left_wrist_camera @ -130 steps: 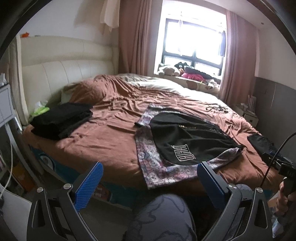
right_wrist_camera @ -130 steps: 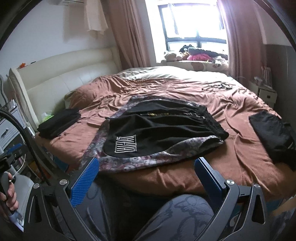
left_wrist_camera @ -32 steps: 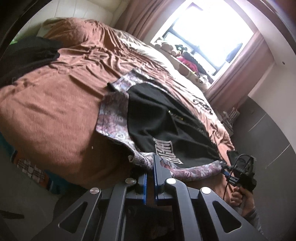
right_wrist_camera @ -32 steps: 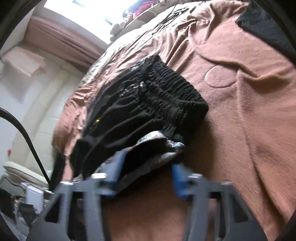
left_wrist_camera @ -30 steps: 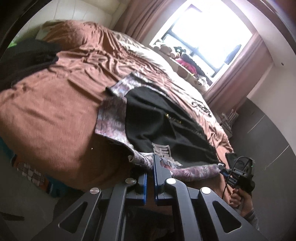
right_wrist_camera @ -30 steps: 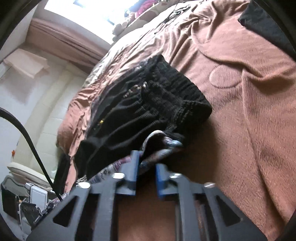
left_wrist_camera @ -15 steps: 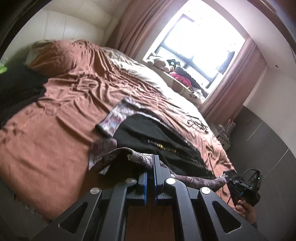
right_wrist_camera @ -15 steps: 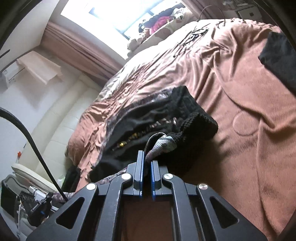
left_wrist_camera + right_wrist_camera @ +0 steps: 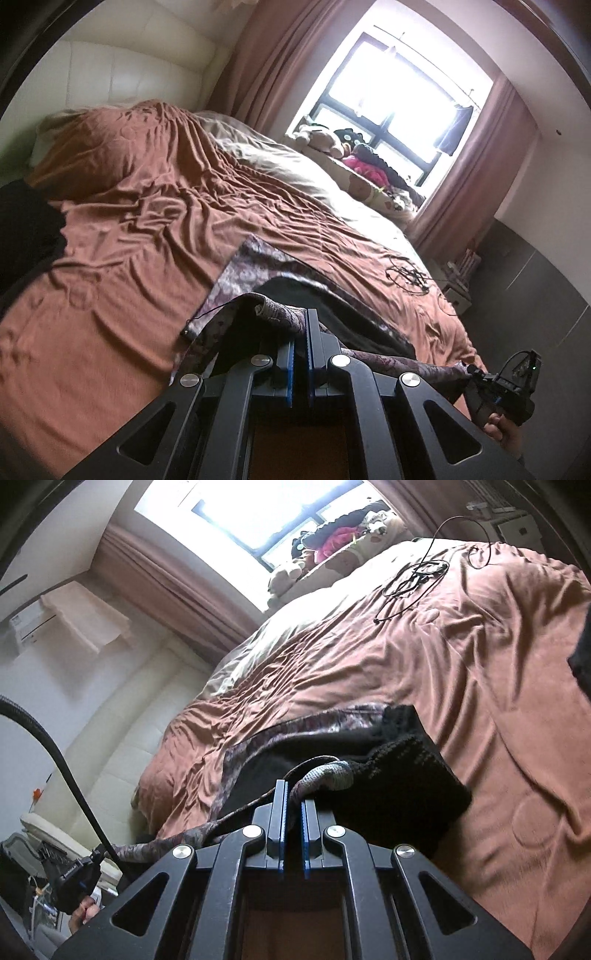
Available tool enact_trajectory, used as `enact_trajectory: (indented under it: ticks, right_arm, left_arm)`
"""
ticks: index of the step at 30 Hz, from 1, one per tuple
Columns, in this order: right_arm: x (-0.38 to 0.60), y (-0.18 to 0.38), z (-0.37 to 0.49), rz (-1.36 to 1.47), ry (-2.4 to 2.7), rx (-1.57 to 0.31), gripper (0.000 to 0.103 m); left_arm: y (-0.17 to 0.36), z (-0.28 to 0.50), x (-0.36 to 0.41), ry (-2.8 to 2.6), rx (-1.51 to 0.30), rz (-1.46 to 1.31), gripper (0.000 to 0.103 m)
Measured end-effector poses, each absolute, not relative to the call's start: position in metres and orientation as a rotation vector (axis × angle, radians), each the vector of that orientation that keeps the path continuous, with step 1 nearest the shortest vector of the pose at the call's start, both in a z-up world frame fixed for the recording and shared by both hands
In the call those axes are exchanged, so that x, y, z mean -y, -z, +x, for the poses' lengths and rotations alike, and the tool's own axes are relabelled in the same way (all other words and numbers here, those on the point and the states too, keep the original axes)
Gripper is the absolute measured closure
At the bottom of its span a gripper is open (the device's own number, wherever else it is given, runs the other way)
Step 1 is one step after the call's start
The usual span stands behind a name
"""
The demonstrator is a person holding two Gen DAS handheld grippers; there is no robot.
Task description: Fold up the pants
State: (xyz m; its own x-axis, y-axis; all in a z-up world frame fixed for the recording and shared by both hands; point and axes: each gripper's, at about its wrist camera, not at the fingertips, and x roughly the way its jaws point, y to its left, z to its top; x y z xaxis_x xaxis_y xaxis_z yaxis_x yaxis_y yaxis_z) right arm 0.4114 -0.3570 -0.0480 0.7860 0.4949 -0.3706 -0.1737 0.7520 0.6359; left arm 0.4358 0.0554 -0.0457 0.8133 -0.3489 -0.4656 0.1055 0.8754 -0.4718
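Observation:
The patterned purple-grey pants lie on the brown bedspread with black shorts on top. My left gripper is shut on the near hem corner of the patterned pants and holds it lifted over the garment. My right gripper is shut on the other near corner of the patterned pants, lifted above the black shorts, whose knit waistband bunches at the right. The right gripper also shows in the left wrist view, holding the stretched edge.
A black clothes pile lies at the left of the bed. Black cables lie on the far side. Another black garment sits at the right edge. Stuffed toys line the window sill. A cream headboard stands behind.
Both grippers closed on the near corners of the patterned pants, then lifted them and carried them away from the bed edge toward the far side, folding the fabric over.

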Motion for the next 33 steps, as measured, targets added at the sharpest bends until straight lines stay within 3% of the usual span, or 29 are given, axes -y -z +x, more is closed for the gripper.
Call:
enact_trajectory:
  ticks: [30,32,33]
  right_arm:
    - [0.286,0.058,0.6,0.488,-0.184,-0.678,0.1]
    - [0.283,0.059,0.609,0.471,-0.165,-0.682,0.1]
    - [0.28,0.059,0.611,0.454,-0.153,-0.689,0.099]
  left_arm:
    - [0.157,0.715,-0.048,0.231,-0.916,-0.416,0.097]
    - [0.159,0.726,-0.046,0.234,-0.942,-0.396,0.089]
    - [0.159,0.731,-0.044,0.227,-0.96,-0.372,0.074]
